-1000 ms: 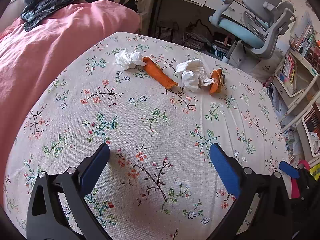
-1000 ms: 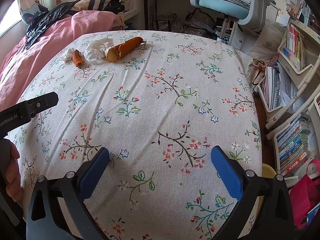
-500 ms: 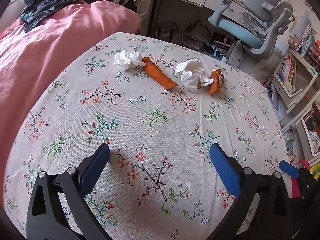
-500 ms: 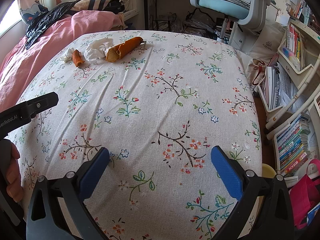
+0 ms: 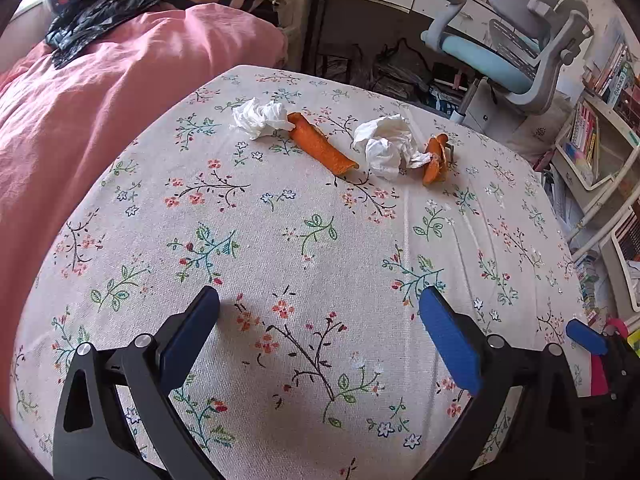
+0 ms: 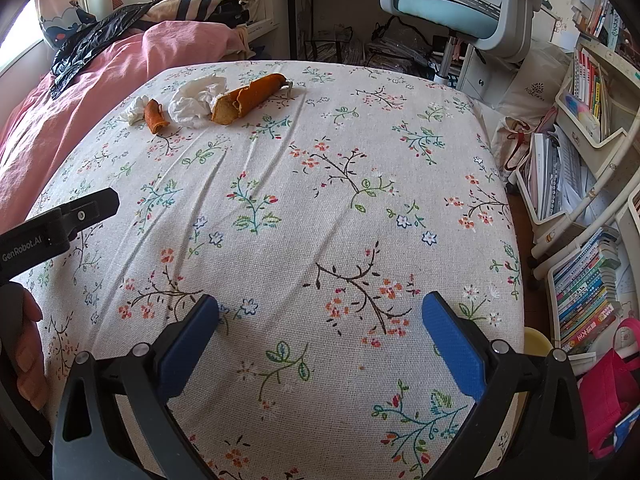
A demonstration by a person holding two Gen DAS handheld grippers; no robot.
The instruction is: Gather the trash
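Note:
On the floral tablecloth [image 5: 320, 248] the trash lies in a row at the far side: a crumpled white tissue [image 5: 260, 118], a long orange peel [image 5: 322, 148], a bigger white tissue [image 5: 386, 146] and a smaller orange peel [image 5: 435, 158]. The right wrist view shows the same row at the far left: small tissue [image 6: 134, 108], peel [image 6: 154, 116], big tissue [image 6: 194, 100], long peel [image 6: 250, 94]. My left gripper [image 5: 318, 322] hangs open over the near cloth, well short of the trash. My right gripper [image 6: 320, 324] is open too, with nothing between its fingers.
A bed with a pink quilt [image 5: 100, 92] and a black bag [image 5: 108, 12] borders the table's left. A blue-grey office chair [image 5: 516, 52] and a desk stand behind. Bookshelves [image 6: 588, 216] and a pink bag [image 6: 612, 392] crowd the right side. A hand [image 6: 24, 344] holds the left gripper's body [image 6: 56, 228].

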